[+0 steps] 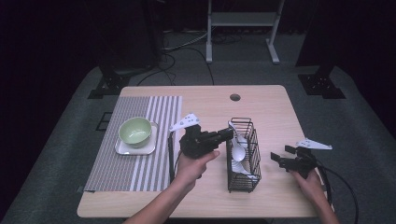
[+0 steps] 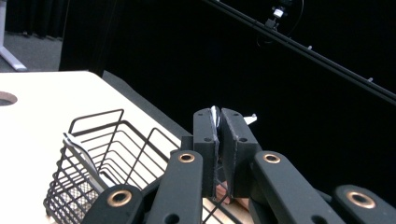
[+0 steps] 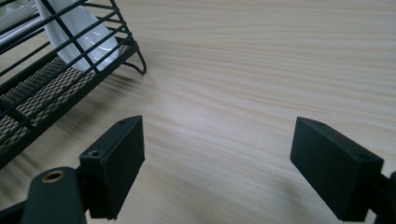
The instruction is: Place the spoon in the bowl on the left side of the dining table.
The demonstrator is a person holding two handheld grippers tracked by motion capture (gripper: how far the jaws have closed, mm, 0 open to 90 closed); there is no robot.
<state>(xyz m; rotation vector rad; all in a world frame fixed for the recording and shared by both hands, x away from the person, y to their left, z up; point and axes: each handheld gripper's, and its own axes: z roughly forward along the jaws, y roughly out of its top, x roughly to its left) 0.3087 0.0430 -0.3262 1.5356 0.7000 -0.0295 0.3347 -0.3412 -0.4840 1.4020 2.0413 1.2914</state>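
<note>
Spoon (image 2: 214,115) handle was pinched edge-on in the clenched left gripper (image 2: 217,140). Slippage onto the wire basket (image 1: 243,156) at its three o'clock was judged possible. The right gripper (image 3: 217,163) was left released.

spoon (image 2: 214,122) — mostly hidden between fingers (image 2: 205,140)

My left black two-jaw gripper (image 1: 219,136) has matte rectangular pads, brass-ringed pivot screws on its linkage arms and a pale grey three-cornered plate on top. My right black gripper (image 1: 283,156) carries the same plate, with a black cable trailing behind.
</note>
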